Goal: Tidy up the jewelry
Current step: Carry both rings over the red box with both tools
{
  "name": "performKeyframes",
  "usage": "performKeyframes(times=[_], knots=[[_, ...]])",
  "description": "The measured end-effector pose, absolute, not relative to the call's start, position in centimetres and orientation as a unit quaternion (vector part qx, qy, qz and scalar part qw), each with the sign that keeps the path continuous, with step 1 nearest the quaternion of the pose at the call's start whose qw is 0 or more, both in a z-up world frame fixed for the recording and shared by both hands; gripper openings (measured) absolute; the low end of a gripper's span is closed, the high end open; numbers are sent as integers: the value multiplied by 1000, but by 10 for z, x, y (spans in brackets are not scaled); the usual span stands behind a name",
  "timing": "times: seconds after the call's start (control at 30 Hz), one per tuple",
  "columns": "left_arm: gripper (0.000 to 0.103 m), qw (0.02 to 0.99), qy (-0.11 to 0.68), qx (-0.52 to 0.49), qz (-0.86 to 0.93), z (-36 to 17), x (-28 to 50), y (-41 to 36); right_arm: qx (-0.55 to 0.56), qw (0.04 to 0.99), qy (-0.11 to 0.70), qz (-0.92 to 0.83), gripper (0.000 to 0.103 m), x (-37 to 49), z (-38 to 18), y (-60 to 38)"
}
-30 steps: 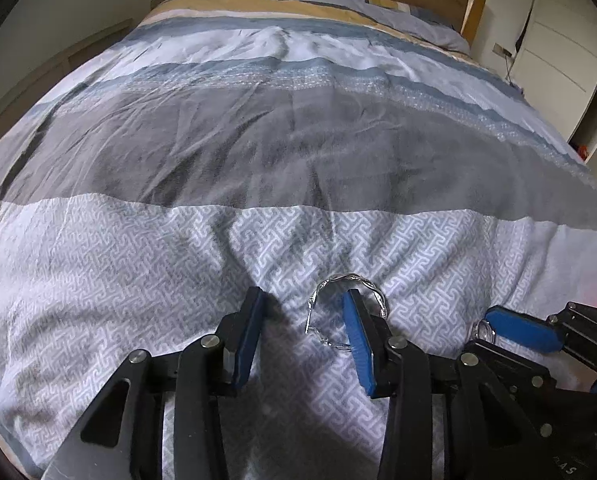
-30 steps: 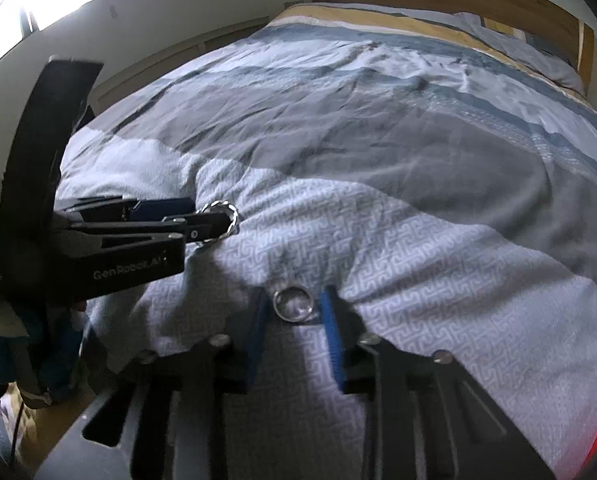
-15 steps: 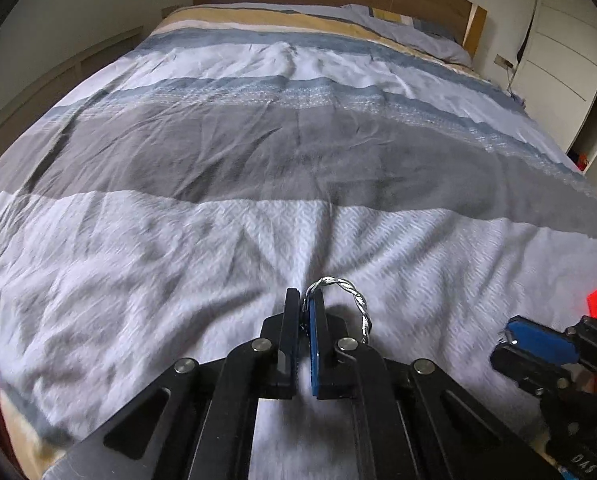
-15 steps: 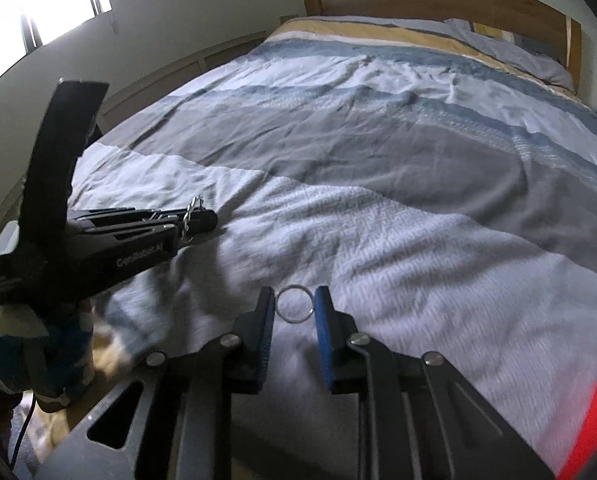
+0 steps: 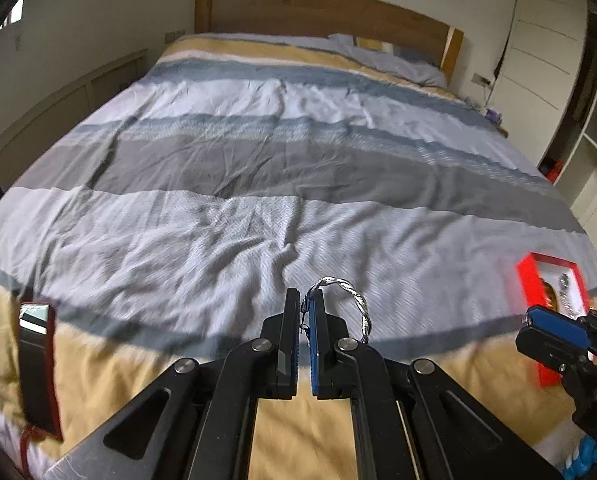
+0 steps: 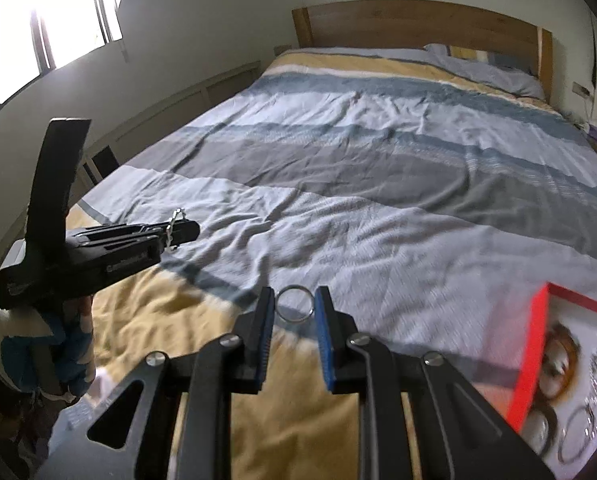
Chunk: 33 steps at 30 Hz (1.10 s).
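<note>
**Two grippers lifted above a striped bed, each grasping one piece of jewellery**

Left gripper [image 5: 307,302]: jaws clenched together at the tips, pinching one end of a twisted silver wire hoop earring [image 5: 348,294]; remainder of hoop arching free to the right of the blue pad, clear of the bedding. Same gripper seen side-on from the right wrist view [image 6: 178,232], held by a hand in a white and blue glove [image 6: 38,352], hoop visible edge-on at the tips.

Right gripper [image 6: 295,304]: jaws narrowly parted and closed on a plain round silver ring [image 6: 295,304], ring upright and facing the camera, touching both pads, raised above the bed. Tip of same gripper entering the left wrist view at lower right [image 5: 546,326]; ring not discernible there.

Background: bed cover in grey, blue, white and yellow stripes [image 5: 258,168], creased; wooden headboard [image 5: 318,12] at the far end. Open red jewellery box with white lining [image 6: 570,360] lying on the cover to the right, near the foot of the bed, containing an amber-brown bangle [image 6: 558,356] and several silver hoops, contents blurred. Dark rectangular object with red edge [image 5: 38,368] at left margin, identity unclear.
</note>
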State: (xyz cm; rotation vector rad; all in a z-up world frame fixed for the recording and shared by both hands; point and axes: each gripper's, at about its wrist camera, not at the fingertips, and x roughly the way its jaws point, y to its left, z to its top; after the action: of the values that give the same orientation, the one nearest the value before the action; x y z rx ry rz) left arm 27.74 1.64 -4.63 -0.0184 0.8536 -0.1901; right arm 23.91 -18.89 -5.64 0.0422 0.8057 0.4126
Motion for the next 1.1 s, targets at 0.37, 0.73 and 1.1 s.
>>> performKeyframes(times=[0.37,0.73,1.1], knots=[[4,921,375,-14,-109,2,194,6,25,920,355,165,19,156,-8,-216],[4,928,347,-3,-137,33,148,-31,41,936,320,138,19,103,17,-249],[4,907,367,24,-205,16,149,-127,68,938,335,65,19,93,-5,-347]])
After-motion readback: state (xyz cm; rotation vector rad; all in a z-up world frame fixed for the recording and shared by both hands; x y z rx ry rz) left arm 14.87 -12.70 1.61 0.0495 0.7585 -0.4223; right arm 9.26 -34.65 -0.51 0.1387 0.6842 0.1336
